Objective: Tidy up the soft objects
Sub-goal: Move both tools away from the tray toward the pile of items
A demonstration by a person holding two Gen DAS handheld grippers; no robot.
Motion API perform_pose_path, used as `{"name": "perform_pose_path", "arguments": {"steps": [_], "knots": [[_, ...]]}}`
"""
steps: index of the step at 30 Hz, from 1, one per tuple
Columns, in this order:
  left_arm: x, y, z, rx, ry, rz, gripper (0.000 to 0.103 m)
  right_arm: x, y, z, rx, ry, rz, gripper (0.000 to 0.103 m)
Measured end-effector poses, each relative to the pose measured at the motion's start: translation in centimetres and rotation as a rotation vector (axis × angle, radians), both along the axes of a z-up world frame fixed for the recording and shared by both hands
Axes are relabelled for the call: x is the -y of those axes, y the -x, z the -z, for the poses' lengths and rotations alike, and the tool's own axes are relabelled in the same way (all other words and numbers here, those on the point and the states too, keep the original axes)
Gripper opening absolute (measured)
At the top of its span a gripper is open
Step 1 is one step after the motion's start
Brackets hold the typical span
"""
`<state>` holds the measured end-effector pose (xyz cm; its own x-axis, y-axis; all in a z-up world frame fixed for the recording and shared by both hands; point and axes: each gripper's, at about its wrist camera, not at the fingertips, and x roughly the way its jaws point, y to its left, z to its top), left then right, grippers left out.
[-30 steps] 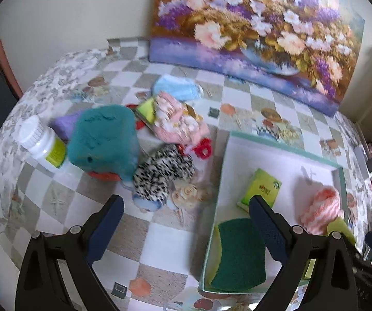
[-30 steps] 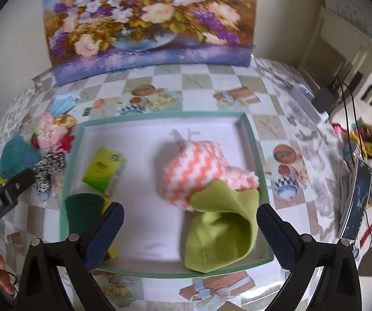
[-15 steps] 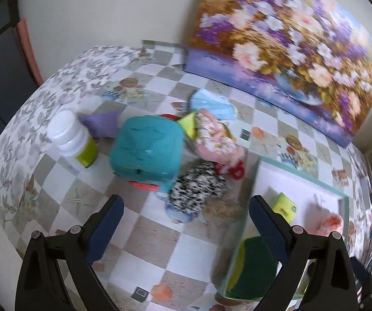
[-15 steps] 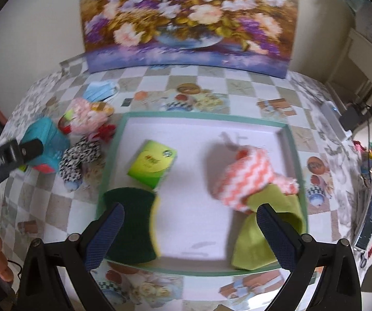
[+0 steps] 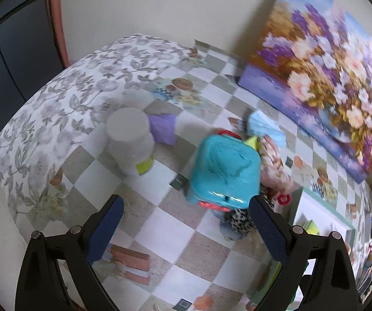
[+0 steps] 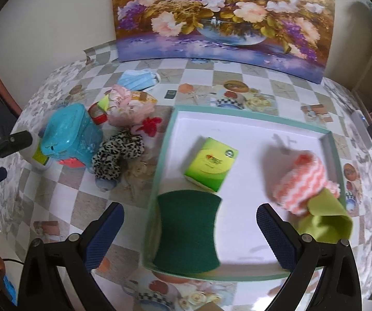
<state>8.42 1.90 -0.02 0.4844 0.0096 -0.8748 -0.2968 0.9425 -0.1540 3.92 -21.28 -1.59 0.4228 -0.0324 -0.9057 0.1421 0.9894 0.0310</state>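
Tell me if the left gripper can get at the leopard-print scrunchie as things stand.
Probably yes. The left gripper is open and empty, with bare tablecloth between it and the leopard-print scrunchie. The teal container crowds the scrunchie's far side, so approach from the near side.

In the right wrist view, a crowded heap fills the left of the frame: a teal plastic box (image 6: 68,136), a leopard-print scrunchie (image 6: 117,153) touching it, a pink fabric bundle (image 6: 127,105) behind and a blue face mask (image 6: 139,80) farther back. Bare checked tablecloth (image 6: 64,194) lies open at lower left, between the heap and the tray's teal rim (image 6: 160,165). Inside the tray, a green sponge (image 6: 187,228) blocks the near left corner, a green tissue pack (image 6: 212,164) sits just behind, and an orange-striped cloth (image 6: 302,181) with a lime cloth (image 6: 328,225) crowds the right wall; white floor shows between. In the left wrist view, a white bottle (image 5: 131,142) stands left of the box, tablecloth open between them.
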Motion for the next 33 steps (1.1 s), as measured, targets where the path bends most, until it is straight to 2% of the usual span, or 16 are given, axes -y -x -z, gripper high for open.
{"name": "perform_pose_path", "arguments": {"steps": [5, 8, 14, 17, 19, 23, 28, 33], "knots": [[-2.2, -0.1, 0.2, 0.003, 0.025, -0.050, 0.097, -0.9, -0.7, 0.0, 0.025, 0.005, -0.013, 0.103], [-2.8, -0.2, 0.3, 0.013, 0.040, -0.049, 0.097, -1.3, -1.2, 0.2, 0.026, -0.008, -0.032, 0.103], [-2.6, -0.7, -0.1, 0.053, 0.021, -0.030, 0.103, -1.8, -2.4, 0.2, 0.036, -0.040, -0.049, 0.103], [-2.7, -1.2, -0.1, 0.036, 0.047, -0.015, 0.103, -1.4, -3.1, -0.2, 0.040, -0.083, -0.024, 0.103], [-2.8, -1.7, -0.1, 0.014, 0.035, -0.018, 0.103, -0.9, -3.4, -0.3, 0.041, -0.125, 0.003, 0.103], [-2.7, -2.8, -0.4, -0.015, 0.025, -0.014, 0.103, -0.2, -4.6, -0.5, 0.031, -0.112, 0.031, 0.103], [-1.5, -5.2, -1.7, -0.014, 0.044, 0.023, 0.103, 0.4, -6.5, -1.9, 0.041, -0.132, 0.041, 0.103], [1.1, -8.2, -2.6, -0.018, 0.058, 0.131, 0.103, 0.7, -8.5, -3.2, 0.063, -0.152, 0.043, 0.103]]}}
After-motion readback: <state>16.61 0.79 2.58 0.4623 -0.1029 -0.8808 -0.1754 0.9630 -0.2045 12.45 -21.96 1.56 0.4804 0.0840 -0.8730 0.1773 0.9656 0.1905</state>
